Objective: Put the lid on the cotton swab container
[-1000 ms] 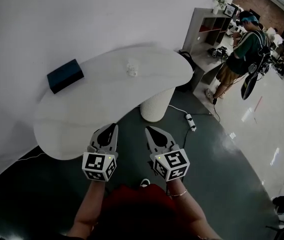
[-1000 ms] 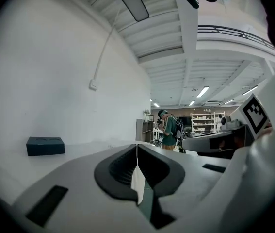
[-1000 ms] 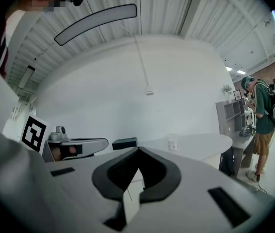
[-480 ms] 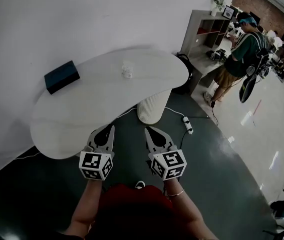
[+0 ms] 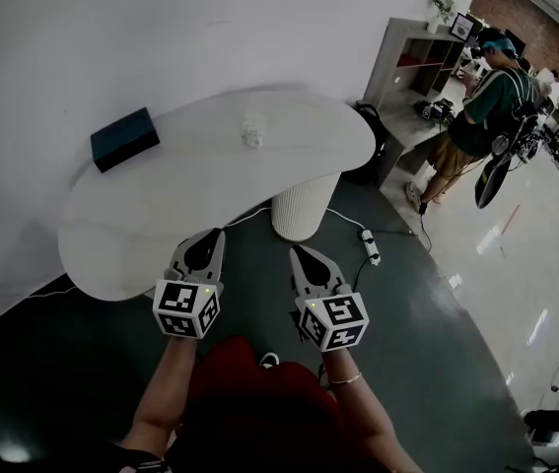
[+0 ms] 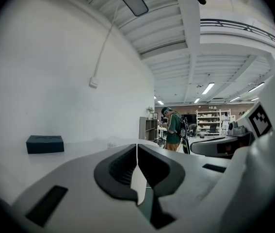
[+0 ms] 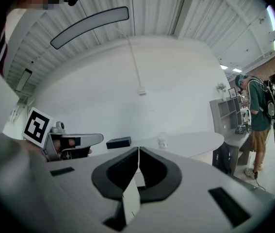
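While hovering short of the desk (image 5: 161,220), holding the left gripper (image 5: 210,242) and right gripper (image 5: 304,259) with jaws pressed together, empty; likely needing to be reaching across toward the cotton swab container (image 5: 252,131) sitting far back, apart from the dark box (image 5: 124,138), opening jaws early; not making out the lid from here

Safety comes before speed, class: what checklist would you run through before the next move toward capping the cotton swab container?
1. Left tongs shut and empty: ok.
2. Right tongs shut and empty: ok.
3. Cotton swab container on table: ok.
4. Lid located: cannot tell, too small to see.
5. Tongs near container: not ok, both at the table's near edge.
6. Dark box off to the side: ok.
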{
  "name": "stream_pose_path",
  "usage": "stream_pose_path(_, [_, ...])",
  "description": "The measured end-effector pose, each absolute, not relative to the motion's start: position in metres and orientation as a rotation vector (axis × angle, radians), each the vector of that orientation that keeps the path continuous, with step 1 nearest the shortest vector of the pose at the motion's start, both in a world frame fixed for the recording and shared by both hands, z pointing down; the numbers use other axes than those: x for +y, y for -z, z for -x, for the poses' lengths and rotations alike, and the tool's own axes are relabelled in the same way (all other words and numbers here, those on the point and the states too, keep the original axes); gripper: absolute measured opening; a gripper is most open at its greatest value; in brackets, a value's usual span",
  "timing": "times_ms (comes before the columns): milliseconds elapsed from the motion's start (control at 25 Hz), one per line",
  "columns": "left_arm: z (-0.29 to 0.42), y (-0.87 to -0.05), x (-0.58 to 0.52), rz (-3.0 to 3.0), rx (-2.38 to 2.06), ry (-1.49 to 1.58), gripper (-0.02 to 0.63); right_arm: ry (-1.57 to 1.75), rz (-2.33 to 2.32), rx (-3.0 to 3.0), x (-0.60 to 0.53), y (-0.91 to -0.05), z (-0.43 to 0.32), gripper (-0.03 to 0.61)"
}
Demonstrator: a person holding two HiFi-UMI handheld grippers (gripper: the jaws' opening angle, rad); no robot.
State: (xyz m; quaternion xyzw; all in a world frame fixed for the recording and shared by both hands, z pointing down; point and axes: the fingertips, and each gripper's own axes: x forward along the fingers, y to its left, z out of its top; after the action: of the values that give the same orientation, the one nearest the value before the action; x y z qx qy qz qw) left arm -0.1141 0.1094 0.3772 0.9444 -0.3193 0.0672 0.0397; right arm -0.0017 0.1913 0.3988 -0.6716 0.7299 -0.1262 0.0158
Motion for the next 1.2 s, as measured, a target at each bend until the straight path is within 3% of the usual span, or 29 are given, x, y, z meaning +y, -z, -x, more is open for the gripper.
stream_pose_path(680, [0.073, -0.389, 0.029, -2.892, -0.939, -0.229, 0.028, 0.444, 2.122, 2.302, 0.122, -0.419, -0.035, 0.016])
stream_pose_path(1200, [0.038, -0.405, -0.072, -2.878, -0.915, -0.261, 0.028, 0.435, 2.067, 2.365, 0.006, -0.423, -0.052, 0.017])
